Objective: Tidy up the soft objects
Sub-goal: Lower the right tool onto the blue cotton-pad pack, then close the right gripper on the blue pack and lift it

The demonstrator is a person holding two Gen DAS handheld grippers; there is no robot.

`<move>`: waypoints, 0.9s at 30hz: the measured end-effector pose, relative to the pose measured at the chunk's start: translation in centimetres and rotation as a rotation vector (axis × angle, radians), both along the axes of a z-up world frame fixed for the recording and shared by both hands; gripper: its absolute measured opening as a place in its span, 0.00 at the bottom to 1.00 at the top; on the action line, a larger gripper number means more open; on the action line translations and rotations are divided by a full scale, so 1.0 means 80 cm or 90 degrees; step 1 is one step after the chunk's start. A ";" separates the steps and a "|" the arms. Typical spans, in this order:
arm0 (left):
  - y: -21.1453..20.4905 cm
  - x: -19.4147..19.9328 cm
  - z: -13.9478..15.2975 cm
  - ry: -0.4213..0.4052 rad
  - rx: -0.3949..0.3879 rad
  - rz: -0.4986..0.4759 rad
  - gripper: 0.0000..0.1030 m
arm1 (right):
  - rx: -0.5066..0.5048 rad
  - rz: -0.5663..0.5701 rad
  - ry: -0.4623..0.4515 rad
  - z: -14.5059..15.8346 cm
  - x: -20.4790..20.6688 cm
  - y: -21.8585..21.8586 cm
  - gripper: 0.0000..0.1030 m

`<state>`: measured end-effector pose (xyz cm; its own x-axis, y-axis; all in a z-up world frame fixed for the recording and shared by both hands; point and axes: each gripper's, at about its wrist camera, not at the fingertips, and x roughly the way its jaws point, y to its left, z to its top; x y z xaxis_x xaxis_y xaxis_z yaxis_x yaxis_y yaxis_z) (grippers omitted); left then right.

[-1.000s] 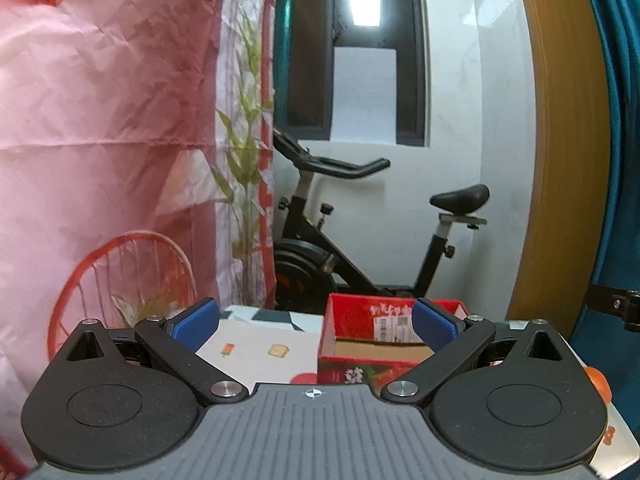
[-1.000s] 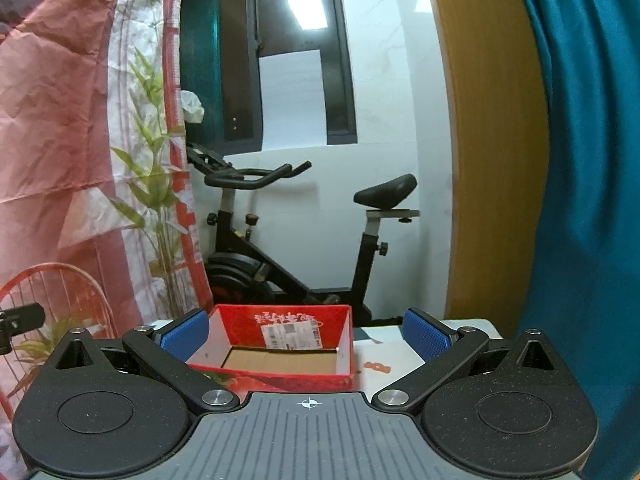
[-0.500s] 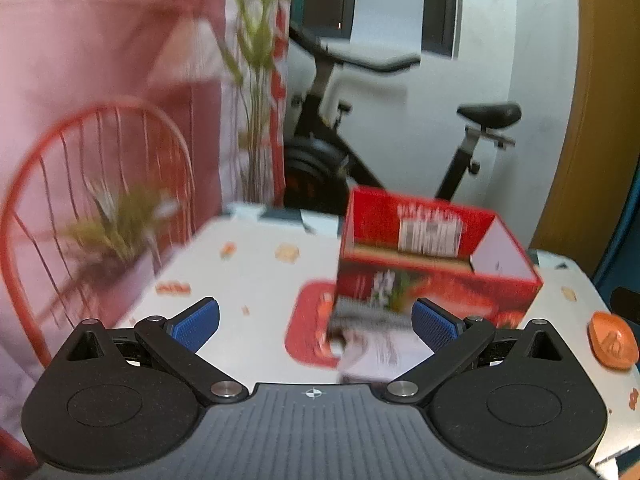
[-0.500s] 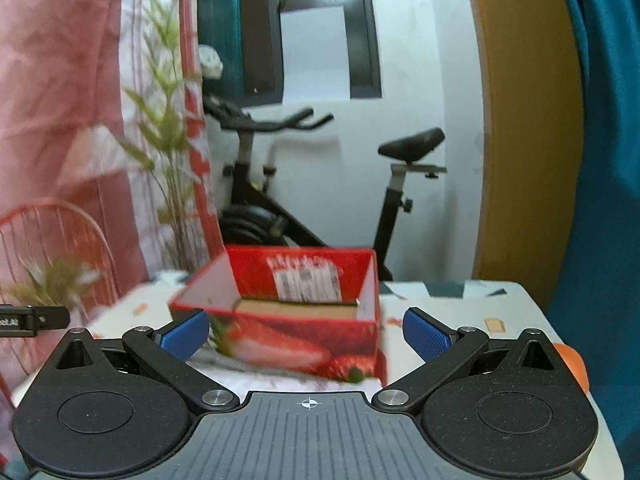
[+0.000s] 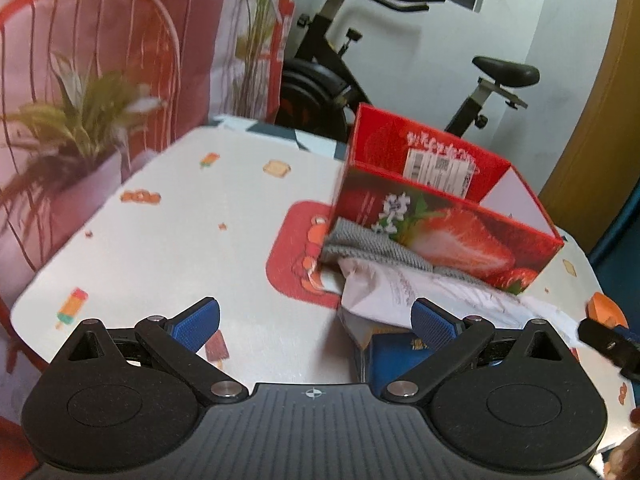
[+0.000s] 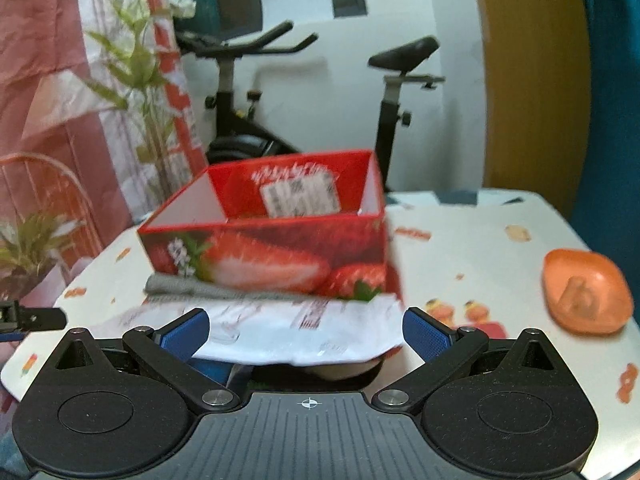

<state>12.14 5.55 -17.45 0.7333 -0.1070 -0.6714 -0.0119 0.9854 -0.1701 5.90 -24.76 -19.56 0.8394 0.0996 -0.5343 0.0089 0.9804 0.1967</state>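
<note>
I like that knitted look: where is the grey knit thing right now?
The grey knit cloth lies on the table against the front of the red strawberry box, partly under a white plastic bag.

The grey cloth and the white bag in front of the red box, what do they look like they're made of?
Grey cloth: seemingly knitted yarn, matte, with visible ribbed rows. White bag: probably thin plastic film, slightly glossy, crumpled, with print on it.
</note>
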 end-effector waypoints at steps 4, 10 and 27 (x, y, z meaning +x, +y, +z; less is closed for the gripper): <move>-0.009 0.001 -0.017 0.016 -0.013 -0.031 0.97 | -0.006 0.035 0.030 -0.019 0.004 0.019 0.98; -0.024 0.005 -0.046 0.061 -0.053 -0.090 0.86 | -0.002 0.087 0.049 -0.030 0.003 0.044 0.92; -0.028 0.023 -0.083 0.089 -0.158 -0.133 0.55 | -0.008 0.166 0.063 -0.055 0.014 0.070 0.45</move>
<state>13.95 3.31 -24.06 0.5816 -0.4168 -0.6986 0.1449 0.8981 -0.4152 7.00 -19.17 -23.93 0.7299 0.2986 -0.6149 -0.2261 0.9544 0.1951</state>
